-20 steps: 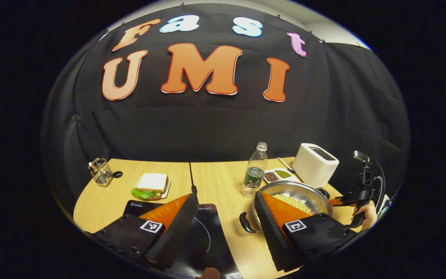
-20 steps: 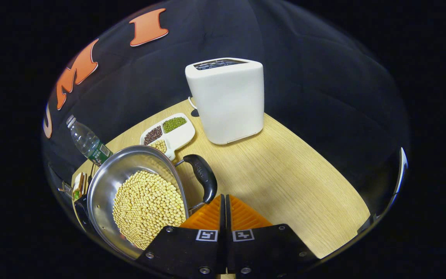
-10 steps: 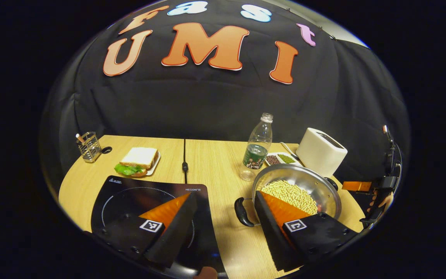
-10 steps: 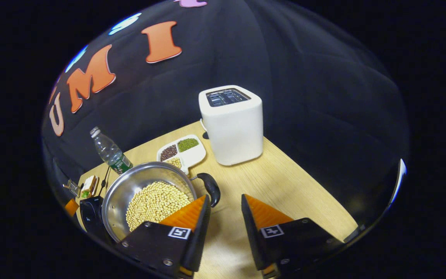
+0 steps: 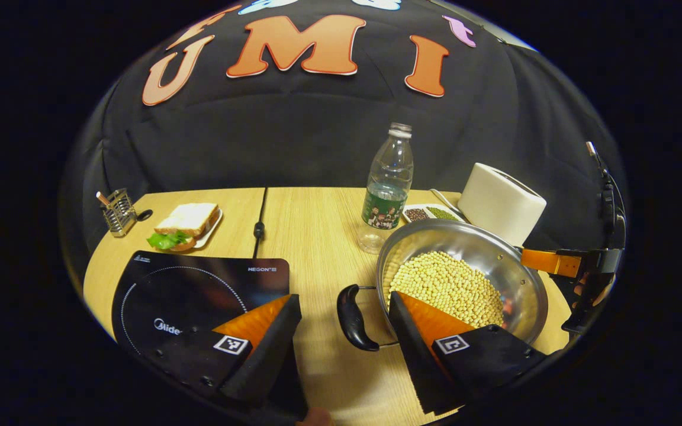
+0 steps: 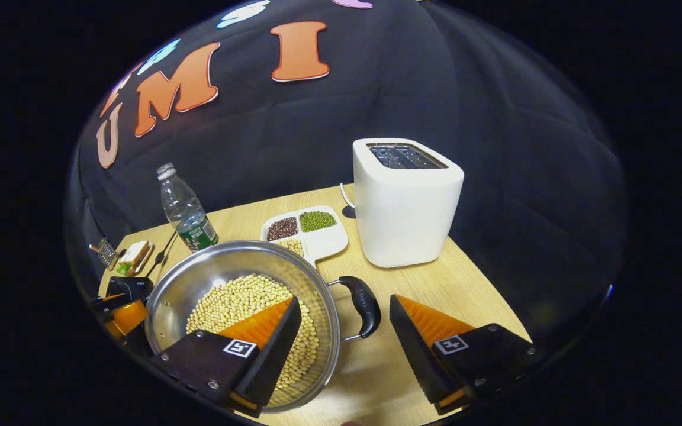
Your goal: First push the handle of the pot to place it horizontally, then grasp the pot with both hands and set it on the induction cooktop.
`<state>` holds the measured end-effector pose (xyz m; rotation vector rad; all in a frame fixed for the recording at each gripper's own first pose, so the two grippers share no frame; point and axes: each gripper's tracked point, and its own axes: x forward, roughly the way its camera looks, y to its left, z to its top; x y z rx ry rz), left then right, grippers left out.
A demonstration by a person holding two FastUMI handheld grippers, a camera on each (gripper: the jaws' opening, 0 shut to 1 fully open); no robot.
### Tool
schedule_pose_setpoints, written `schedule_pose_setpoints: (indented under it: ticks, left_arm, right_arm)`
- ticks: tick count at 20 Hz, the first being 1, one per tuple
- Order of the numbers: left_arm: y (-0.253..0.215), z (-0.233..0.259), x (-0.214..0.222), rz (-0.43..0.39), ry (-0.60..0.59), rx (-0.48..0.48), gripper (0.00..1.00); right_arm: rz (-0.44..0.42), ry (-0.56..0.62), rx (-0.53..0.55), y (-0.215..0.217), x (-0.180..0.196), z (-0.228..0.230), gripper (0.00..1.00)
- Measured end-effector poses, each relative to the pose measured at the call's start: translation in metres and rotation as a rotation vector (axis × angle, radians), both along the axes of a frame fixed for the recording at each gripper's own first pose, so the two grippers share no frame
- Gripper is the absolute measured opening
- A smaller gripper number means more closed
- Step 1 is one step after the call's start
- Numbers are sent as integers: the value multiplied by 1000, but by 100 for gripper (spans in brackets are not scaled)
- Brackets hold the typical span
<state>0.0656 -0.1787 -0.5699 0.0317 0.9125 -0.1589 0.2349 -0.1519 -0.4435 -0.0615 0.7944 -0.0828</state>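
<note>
Left gripper view, near to far. The left gripper [image 5: 341, 322] sits at the bottom of the frame with its jaws wide apart and nothing between the pads. The near pot handle [image 5: 351, 318] lies in the gap between them, untouched. Right of centre stands the pot [image 5: 483, 260], filled with beans. The induction cooktop [image 5: 187, 284] lies at lower left, bare, well apart from the pot.

Right gripper view, near to far. The right gripper [image 6: 344, 331] is likewise spread wide and holds nothing. Its left finger overlaps the pot [image 6: 199, 278] rim in the picture; contact cannot be confirmed. The far pot handle [image 6: 363, 305] lies between the fingers and appears level.

Status, as a judgement: the handle-levelling step looks complete. Both grippers are staged on opposite handles. Closing, lifting and transfer to the cooktop remain.

View differences:
- The left gripper view gives the full cooktop surface, the sandwich plate [image 5: 184, 222] and utensil holder [image 5: 117, 211] at upper left, and the right gripper at the right edge.
- The right gripper view gives the toaster [image 6: 406, 201] top and the divided dish [image 6: 308, 231] clearly, and the left gripper at lower left.
- The bottle [image 5: 387, 186] appears behind the pot in both views.
</note>
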Motion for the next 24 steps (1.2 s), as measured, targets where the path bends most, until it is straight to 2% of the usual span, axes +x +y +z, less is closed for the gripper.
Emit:
schedule_pose_setpoints:
  ticks: [8,10,11,12,14,15,16,18,19,21,22,23,24]
  left_arm:
    - [-21,-41,12,-39,48,-8,98]
    - [-25,-48,12,-49,63,-2,90]
    - [-25,-48,13,-52,62,9,82]
    - [-24,-48,16,-52,60,11,82]
    - [-23,-49,18,-36,60,12,78]
    - [-21,-49,19,-19,64,15,76]
    - [-17,-49,18,-3,70,15,71]
    - [-20,-50,22,3,82,20,64]
    - [-20,-50,18,6,96,34,64]
    - [-22,-48,18,9,94,32,65]
    - [-19,-51,15,14,114,28,68]
    - [-18,-48,19,22,90,10,63]
    - [-16,-49,17,22,110,9,68]
  right_arm:
    - [-38,106,80,-6,4,-40,92]
    - [-43,135,106,-5,4,-51,79]
    - [-54,151,124,-4,2,-52,65]
    - [-59,154,144,-2,1,-53,66]
    - [-69,167,183,-2,-1,-53,60]
    - [-86,167,215,0,-1,-54,52]
    - [-104,167,257,2,-3,-55,52]
    - [-150,172,363,9,-10,-56,40]
    - [-168,188,394,17,-13,-64,27]
    - [-113,156,240,10,-13,-64,11]
    - [-74,141,176,10,-12,-61,11]
    - [-58,137,177,11,-12,-57,12]
    - [-56,173,207,14,-18,-60,12]
